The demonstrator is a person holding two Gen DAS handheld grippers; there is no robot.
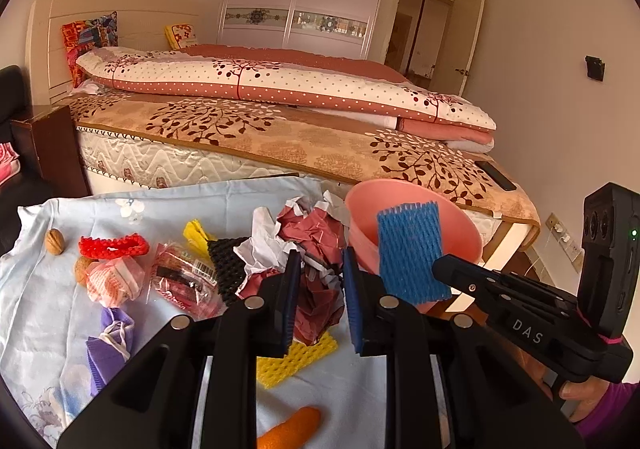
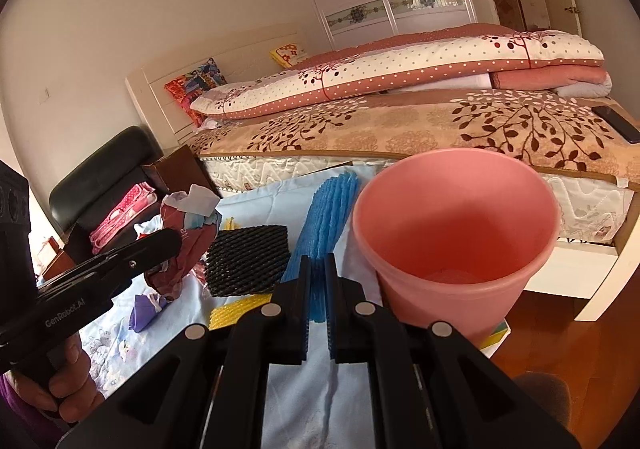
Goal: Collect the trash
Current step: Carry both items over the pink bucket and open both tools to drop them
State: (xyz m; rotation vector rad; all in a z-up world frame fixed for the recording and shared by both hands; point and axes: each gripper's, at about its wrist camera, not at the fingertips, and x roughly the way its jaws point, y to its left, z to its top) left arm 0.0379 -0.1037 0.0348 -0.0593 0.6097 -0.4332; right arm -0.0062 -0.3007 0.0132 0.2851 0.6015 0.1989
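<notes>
Nearest the left wrist lens, the left gripper (image 1: 320, 285) stands with its jaws parted a moderate way on either side of a crumpled ball of dark red and white paper (image 1: 308, 245); whether the pads already touch the paper cannot be told. Left of it on the pale blue floral cloth (image 1: 48, 313) lie a brown walnut (image 1: 54, 242), a red foam net ring (image 1: 113, 245), a clear red snack wrapper (image 1: 185, 281) and a purple face mask (image 1: 108, 345); a black foam mesh pad (image 2: 248, 261) lies beside the paper ball, with a yellow foam net sheet (image 1: 296, 359) under the jaws and an orange carrot-like piece (image 1: 294, 427) at the lower edge. Further right, the right gripper (image 2: 317, 295) has its jaws narrowed onto the lower end of a blue foam net sleeve (image 2: 328, 225), whose long axis runs upward and away from the fingers. At far right stands the pink plastic bin (image 2: 452, 289), upright, mouth open, at the cloth's edge by the bed (image 1: 280, 137). The sleeve sits just left of the bin rim, so the coming move probably turns on carrying it rightward over the mouth; the right hand is the nearer.
</notes>
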